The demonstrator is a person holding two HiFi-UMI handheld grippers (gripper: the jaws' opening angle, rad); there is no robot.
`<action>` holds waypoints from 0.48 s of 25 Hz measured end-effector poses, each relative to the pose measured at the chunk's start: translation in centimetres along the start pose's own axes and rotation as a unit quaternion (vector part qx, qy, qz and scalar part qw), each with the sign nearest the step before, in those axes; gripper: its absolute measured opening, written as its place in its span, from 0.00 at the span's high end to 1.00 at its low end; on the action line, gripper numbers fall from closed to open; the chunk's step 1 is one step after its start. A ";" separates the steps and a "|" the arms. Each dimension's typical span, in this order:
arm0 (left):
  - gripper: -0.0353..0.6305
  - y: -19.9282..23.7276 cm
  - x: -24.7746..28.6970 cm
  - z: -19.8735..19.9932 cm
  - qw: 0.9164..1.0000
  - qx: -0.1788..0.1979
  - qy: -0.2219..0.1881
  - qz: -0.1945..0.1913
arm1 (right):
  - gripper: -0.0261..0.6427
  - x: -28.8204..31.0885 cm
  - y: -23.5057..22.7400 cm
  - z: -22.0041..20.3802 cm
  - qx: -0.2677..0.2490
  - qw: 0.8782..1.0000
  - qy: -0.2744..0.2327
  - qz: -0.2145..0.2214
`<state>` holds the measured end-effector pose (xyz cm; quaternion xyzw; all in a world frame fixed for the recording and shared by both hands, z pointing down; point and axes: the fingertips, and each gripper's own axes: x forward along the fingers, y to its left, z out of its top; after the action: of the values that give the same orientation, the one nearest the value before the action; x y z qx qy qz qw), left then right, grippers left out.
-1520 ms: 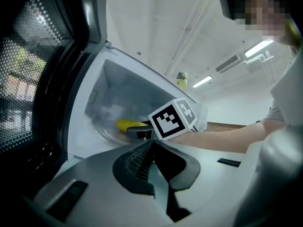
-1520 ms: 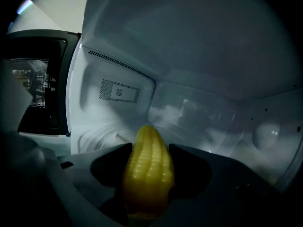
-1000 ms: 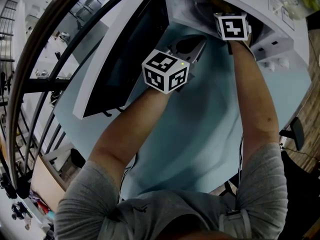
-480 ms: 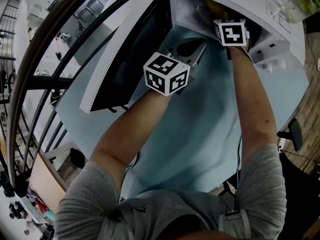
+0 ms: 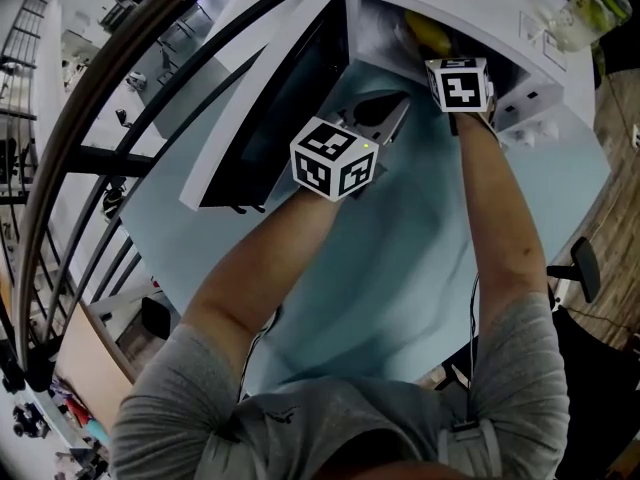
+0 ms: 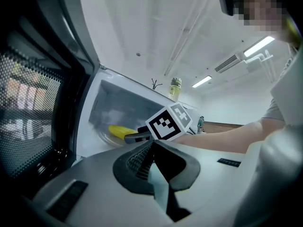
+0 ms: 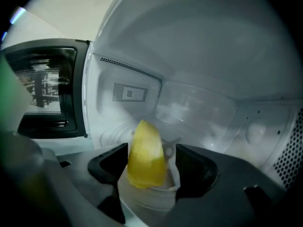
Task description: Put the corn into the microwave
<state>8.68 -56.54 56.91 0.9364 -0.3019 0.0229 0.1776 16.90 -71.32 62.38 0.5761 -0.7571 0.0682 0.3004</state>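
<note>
The yellow corn point(image 5: 428, 33) lies inside the open white microwave point(image 5: 372, 23), on its glass turntable point(image 7: 142, 203). My right gripper point(image 5: 441, 56) reaches into the cavity mouth. Its jaws have just been opening and now stand wide on either side of the corn point(image 7: 147, 155) without pressing on it. The left gripper view shows the same corn point(image 6: 118, 131) past the right gripper point(image 6: 130, 137). My left gripper point(image 5: 398, 106) hovers over the table in front of the cavity, beside the open door point(image 5: 270, 108). Its jaws point(image 6: 152, 145) meet at the tips with nothing in them.
The microwave door point(image 6: 33, 103) swings out to the left. A clear bottle point(image 5: 585, 3) stands on top of the microwave. The pale blue table point(image 5: 400, 258) lies below my arms. An office chair point(image 5: 585, 268) stands right of the table and a railing point(image 5: 60, 168) runs along the left.
The right gripper has drawn back a little toward me, and the corn now shows in the cavity beyond its cube. The left gripper has shifted slightly.
</note>
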 end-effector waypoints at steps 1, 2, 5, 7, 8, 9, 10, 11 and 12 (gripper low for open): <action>0.92 -0.2 -0.2 0.1 1.000 0.000 0.001 0.001 | 0.50 -0.3 0.1 0.0 0.001 1.000 0.000 0.001; 0.92 -0.3 -0.5 0.2 1.000 0.000 0.001 0.002 | 0.50 -0.6 0.2 -0.1 0.003 1.000 0.000 0.002; 0.92 -0.6 -0.9 0.5 1.000 0.001 0.002 0.006 | 0.50 -1.3 0.4 -0.3 0.004 1.000 -0.001 0.005; 0.92 -0.9 -1.2 0.8 1.000 0.003 0.003 0.008 | 0.50 -1.9 0.6 -0.4 0.002 1.000 -0.001 0.007; 0.92 -1.1 -1.5 1.0 1.000 0.003 0.003 0.009 | 0.50 -2.3 0.8 -0.5 0.002 1.000 0.000 0.009; 0.92 -1.4 -1.8 1.2 1.000 0.004 0.004 0.010 | 0.50 -2.9 1.2 -0.6 0.003 1.000 0.004 0.012; 0.92 -1.7 -2.3 1.5 1.000 0.004 0.004 0.011 | 0.50 -3.5 1.5 -0.7 0.003 1.000 0.007 0.014; 0.92 -2.2 -2.8 1.8 1.000 0.005 0.005 0.012 | 0.50 -4.2 1.9 -0.8 0.003 1.000 0.010 0.016; 0.92 -2.6 -3.3 2.1 1.000 0.005 0.005 0.012 | 0.50 -4.9 2.2 -0.9 0.002 1.000 0.011 0.017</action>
<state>7.34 -53.44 53.62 0.9333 -0.3125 0.0314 0.1739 16.00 -66.13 61.03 0.5628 -0.7634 0.0811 0.3064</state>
